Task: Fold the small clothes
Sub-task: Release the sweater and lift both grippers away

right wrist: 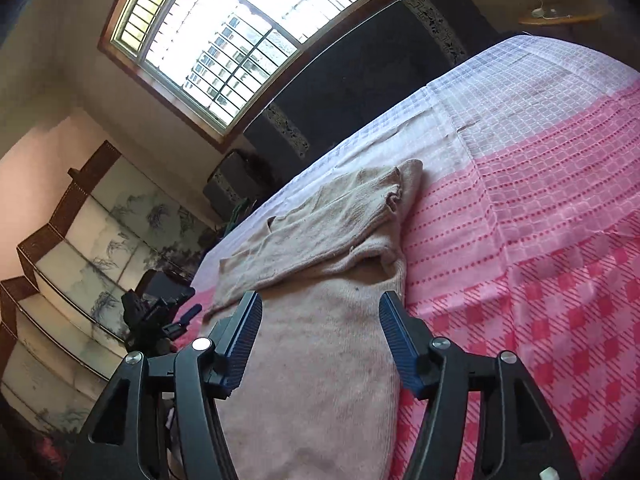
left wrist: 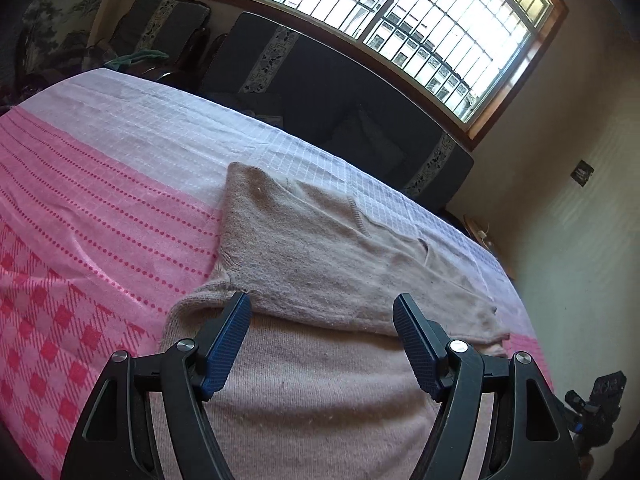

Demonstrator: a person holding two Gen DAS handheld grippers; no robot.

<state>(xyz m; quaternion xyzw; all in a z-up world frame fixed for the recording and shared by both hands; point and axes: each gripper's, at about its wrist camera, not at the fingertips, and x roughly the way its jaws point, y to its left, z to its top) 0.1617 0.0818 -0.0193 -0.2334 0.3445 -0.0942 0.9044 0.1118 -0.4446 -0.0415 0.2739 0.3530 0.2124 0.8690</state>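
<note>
The sweater (left wrist: 320, 264), a pale beige-pink knit, lies flat on the bed, and part of it is folded over: a greyer, worn-looking layer is turned back across the lower body panel, its folded edge running across just ahead of both sets of tongs. In the right wrist view the same sweater (right wrist: 320, 248) stretches away toward the far edge of the bed, with a bunched ribbed end at the far tip and a small dark gap where the upper layer lifts off the one beneath. The left gripper (left wrist: 322, 308) hovers over the near part of the knit, its tongs spread wide, blue ribbed pads facing each other with nothing pinched between them; the left pad's tip sits right at the folded edge, but whether it touches the cloth I cannot tell. The right gripper (right wrist: 320, 306) is spread too, no fabric caught between its pads, just the plain body panel showing below the gap. From the left wrist view the other tool shows as a dark shape at the lower right, off the bed's edge. Underneath it all is the bedspread (left wrist: 100, 220), pink with red dotted stripes and checks on the near side, fading to a white grid weave toward the far edge. Beyond that far edge stands a dark sofa (left wrist: 340, 100) with patterned trim, and above it a big barred window (left wrist: 400, 12) blazing with daylight. A folding screen (right wrist: 80, 248) painted with pale trees stands off to one side in the right wrist view.
</note>
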